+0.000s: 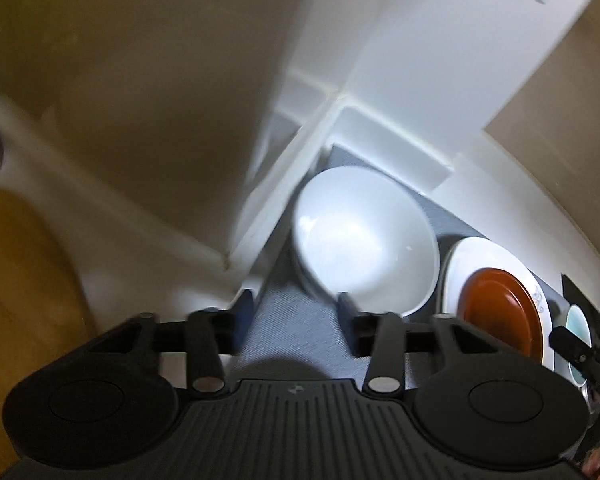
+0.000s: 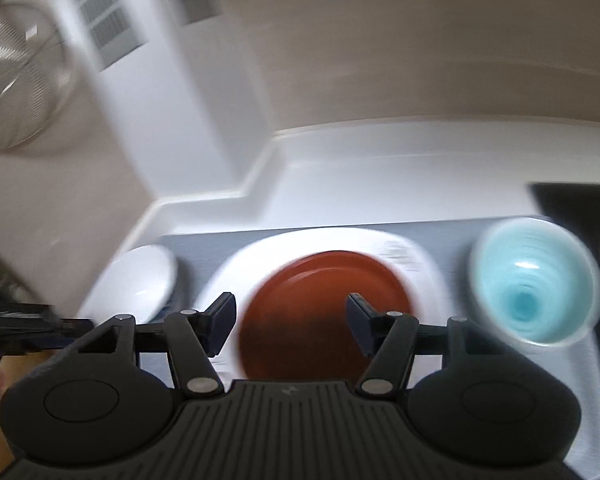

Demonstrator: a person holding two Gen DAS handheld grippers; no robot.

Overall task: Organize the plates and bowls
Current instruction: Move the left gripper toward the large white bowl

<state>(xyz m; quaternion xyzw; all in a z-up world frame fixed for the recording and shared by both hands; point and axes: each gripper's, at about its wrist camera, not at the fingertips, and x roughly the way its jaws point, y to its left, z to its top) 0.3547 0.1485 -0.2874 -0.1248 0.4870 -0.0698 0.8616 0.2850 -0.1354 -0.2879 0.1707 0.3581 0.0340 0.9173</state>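
A white bowl (image 1: 366, 240) sits on a grey mat (image 1: 288, 320), and it also shows at the left of the right wrist view (image 2: 140, 284). To its right a brown plate (image 1: 500, 312) lies on a larger white plate (image 1: 488, 252); in the right wrist view the brown plate (image 2: 320, 312) rests on the white plate (image 2: 340, 240). A light blue bowl (image 2: 536, 280) stands further right, seen in the left wrist view as a sliver (image 1: 578, 320). My left gripper (image 1: 296, 312) is open and empty, just before the white bowl. My right gripper (image 2: 292, 316) is open and empty over the brown plate.
The mat lies on a white counter (image 2: 340, 176) against a beige wall. A metal mesh strainer (image 2: 20, 80) hangs at upper left. A dark surface (image 2: 576, 200) is at the far right. A wooden board (image 1: 20, 280) lies left of the counter edge.
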